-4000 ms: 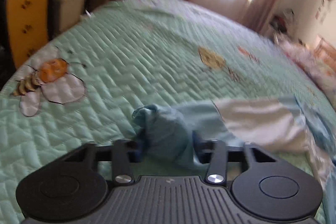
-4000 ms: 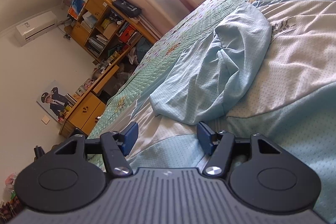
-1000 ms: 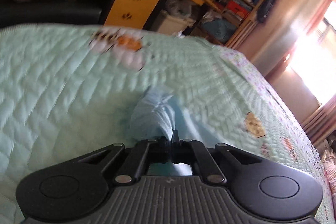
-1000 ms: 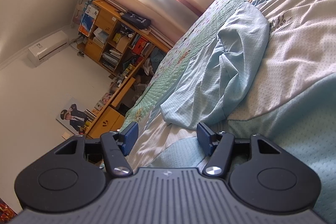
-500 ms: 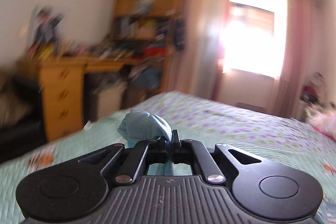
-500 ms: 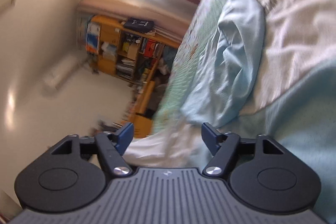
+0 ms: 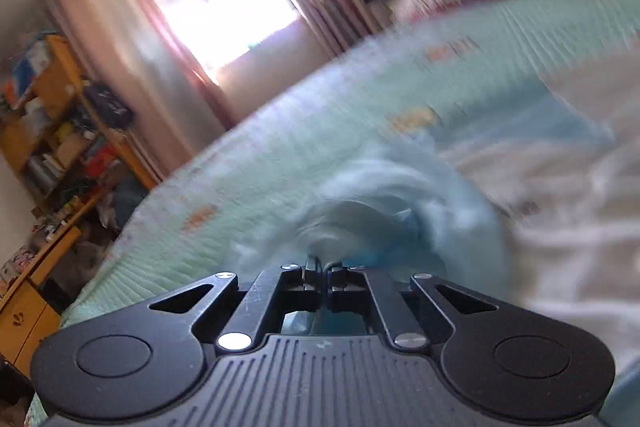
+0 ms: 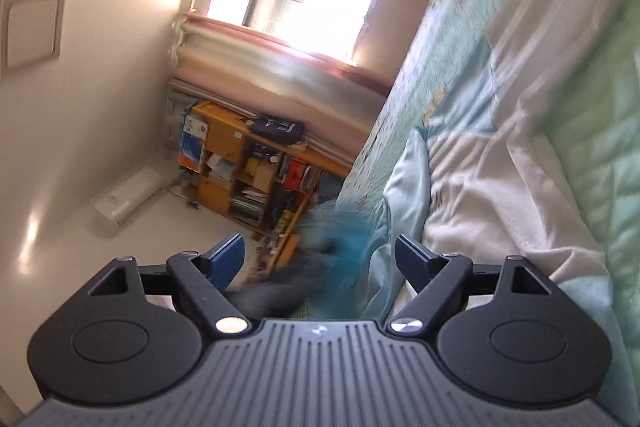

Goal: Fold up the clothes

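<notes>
L gripper [image 7: 320,277] jaws pinch blue sleeve [image 7: 400,211] to carry it over garment; R gripper [image 8: 320,259] jaws just widening, nothing gripped, to take fabric.

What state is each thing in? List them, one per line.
Left gripper: shut on the light blue fabric sleeve.
Light blue fabric sleeve: bunched, pinched, blurred.
Right gripper: open, jaws just widened, gripping nothing.
Blue and white garment: spread on the bed, wrinkled.
Pink curtains: drawn aside.

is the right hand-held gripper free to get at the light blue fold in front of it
Probably yes: the right hand-held gripper is open and empty, and the light blue fold lies just ahead, nothing solid between.
</notes>
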Action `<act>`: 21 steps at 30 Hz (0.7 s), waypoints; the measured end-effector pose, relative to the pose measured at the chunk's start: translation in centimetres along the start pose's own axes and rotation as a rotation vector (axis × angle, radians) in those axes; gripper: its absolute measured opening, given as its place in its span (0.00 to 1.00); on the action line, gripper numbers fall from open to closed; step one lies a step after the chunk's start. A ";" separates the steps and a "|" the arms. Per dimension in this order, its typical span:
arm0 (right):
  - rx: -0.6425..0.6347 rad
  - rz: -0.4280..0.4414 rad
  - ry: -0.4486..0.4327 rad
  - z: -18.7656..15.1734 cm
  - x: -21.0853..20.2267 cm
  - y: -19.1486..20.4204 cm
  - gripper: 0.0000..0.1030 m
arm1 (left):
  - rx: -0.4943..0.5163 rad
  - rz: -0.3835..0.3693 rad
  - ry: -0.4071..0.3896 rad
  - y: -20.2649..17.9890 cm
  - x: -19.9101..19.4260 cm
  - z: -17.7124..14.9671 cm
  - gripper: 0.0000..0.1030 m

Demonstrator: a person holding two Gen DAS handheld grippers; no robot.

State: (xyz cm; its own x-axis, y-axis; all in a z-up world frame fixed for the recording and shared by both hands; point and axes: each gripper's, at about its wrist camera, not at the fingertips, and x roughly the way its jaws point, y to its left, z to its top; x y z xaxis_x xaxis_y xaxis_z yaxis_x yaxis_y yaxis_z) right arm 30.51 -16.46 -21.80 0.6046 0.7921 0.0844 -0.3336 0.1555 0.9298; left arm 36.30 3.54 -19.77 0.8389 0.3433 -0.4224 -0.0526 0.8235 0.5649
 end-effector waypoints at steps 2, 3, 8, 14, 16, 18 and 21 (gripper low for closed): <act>0.018 0.023 0.010 0.0 0.1 -0.3 0.81 | 0.049 0.017 -0.016 -0.9 0.0 -0.3 0.02; 0.019 0.027 0.014 0.0 0.2 -0.3 0.81 | 0.064 0.020 -0.021 -1.0 0.0 -0.4 0.02; 0.095 0.033 0.010 0.2 0.5 -1.6 0.80 | 0.059 0.025 -0.006 -1.0 0.1 -0.3 0.03; 0.164 0.055 -0.001 0.2 0.0 -2.3 0.80 | -0.165 0.040 0.002 2.4 -1.2 -0.1 0.04; 0.157 0.051 0.005 0.2 0.1 -2.2 0.80 | -0.179 -0.042 -0.009 2.7 -1.5 -0.4 0.10; 0.150 0.048 0.014 0.2 0.2 -2.2 0.80 | -0.097 -0.092 -0.009 1.9 -2.0 -0.7 0.27; 0.148 0.047 0.026 0.3 0.3 -2.2 0.80 | 0.117 -0.134 -0.001 -0.5 -2.9 -1.3 0.41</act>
State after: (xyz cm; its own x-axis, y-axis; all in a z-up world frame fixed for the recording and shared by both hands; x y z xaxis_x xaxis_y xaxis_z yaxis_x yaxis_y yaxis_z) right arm 31.65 -16.74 -23.69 0.5709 0.8120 0.1217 -0.2498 0.0305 0.9678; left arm 33.23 2.73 -19.74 0.8350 0.2334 -0.4983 0.1227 0.8038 0.5821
